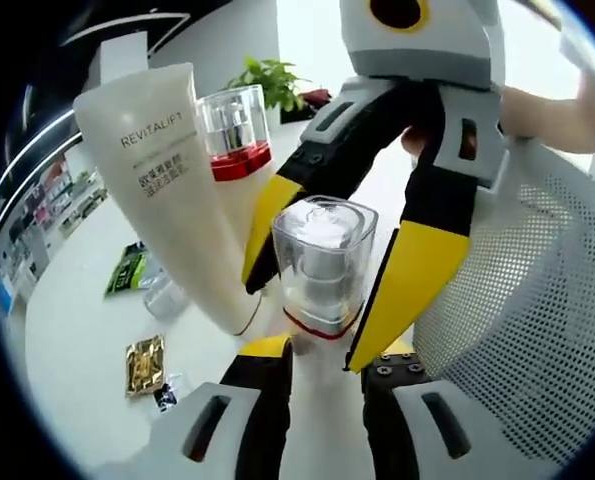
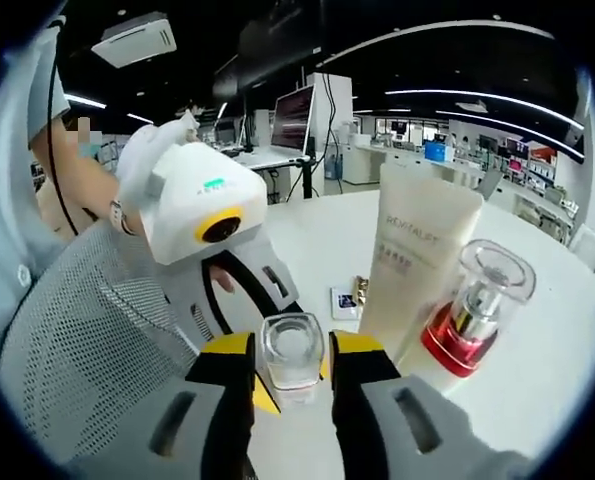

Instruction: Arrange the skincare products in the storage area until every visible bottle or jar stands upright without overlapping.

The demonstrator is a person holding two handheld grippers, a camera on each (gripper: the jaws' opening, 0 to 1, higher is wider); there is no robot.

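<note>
Left gripper view: right gripper (image 1: pixel 327 320) pinches clear square bottle (image 1: pixel 322 262) from above, on white table (image 1: pixel 77 320). REVITALIFT tube (image 1: pixel 167 180) & red-base bottle (image 1: pixel 235 135) just beside. Left gripper (image 1: pixel 327 365) jaws spread, nothing btwn. White mesh basket (image 1: pixel 537 320) alongside.

Cream tube (image 1: pixel 167 180), red-banded clear bottle (image 1: pixel 235 130), yellow-tipped black tongs (image 1: pixel 322 375)

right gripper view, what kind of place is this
Probably an open-plan office or tech showroom: a monitor on a desk behind, long ceiling light strips, and a round white table holding the skincare items.
</note>
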